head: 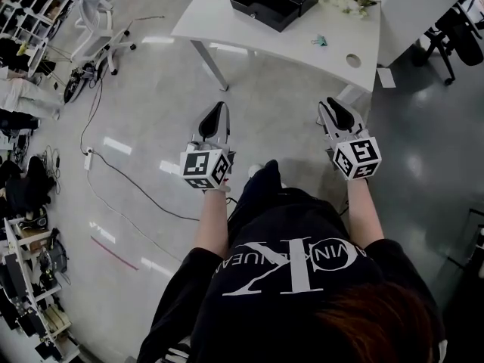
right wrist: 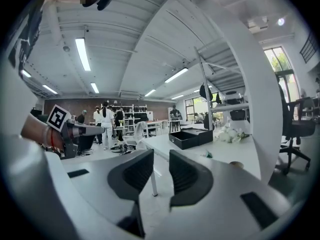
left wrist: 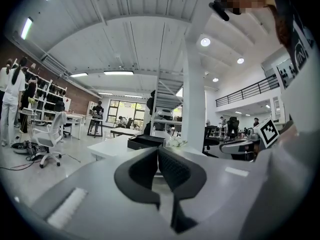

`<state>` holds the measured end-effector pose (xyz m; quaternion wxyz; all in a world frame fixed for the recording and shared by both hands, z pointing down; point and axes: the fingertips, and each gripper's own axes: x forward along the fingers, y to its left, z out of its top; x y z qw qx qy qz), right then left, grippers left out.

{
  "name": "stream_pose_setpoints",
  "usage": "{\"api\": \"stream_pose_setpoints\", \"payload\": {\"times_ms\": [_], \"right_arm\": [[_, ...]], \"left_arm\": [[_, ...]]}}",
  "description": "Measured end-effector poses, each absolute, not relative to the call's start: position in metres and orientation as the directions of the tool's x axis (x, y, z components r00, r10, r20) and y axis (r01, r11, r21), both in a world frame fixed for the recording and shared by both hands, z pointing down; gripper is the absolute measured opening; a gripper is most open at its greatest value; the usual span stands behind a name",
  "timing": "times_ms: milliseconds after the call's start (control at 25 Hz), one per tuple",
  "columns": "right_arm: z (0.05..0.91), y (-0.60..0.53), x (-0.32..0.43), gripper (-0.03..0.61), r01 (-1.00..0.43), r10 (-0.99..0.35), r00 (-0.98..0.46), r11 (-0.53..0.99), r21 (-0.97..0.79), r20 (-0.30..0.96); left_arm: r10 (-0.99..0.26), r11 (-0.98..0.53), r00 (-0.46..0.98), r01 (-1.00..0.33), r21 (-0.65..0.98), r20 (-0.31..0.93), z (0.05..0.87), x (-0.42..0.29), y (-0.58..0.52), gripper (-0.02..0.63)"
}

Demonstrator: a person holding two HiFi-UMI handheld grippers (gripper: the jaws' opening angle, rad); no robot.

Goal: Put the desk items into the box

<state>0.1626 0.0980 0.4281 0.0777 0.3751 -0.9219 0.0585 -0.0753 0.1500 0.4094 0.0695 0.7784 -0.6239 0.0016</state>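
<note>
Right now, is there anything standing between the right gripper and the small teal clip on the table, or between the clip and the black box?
Nothing visible. The right gripper hangs over the floor short of the table; only bare tabletop lies between the teal clip and the black box.

**Black tee, pale-grey tools**

The person wears a black short-sleeved T-shirt [head: 287, 278] with large pale-grey block lettering printed across it, and dark trousers [head: 261, 191]. The left hand-held gripper [head: 219, 108] and the right hand-held gripper [head: 333, 104] look alike. Each has a smooth, rounded, light-grey moulded shell and two black jaw pads [right wrist: 187, 176] with a finely ribbed inner face. At the rear of each is a white cube [head: 206, 168] printed with black square markers on its sides.
</note>
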Motion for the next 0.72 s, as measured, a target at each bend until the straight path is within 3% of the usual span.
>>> {"api": "stream_pose_setpoints", "payload": {"times_ms": [720], "right_arm": [[0.439,-0.007,0.157,0.061,-0.735,-0.705,-0.665,0.677,-0.047,0.246]], "left_arm": [[-0.936,-0.315,0.329,-0.942,0.117,0.129,0.42,-0.062,0.023,0.014]]}}
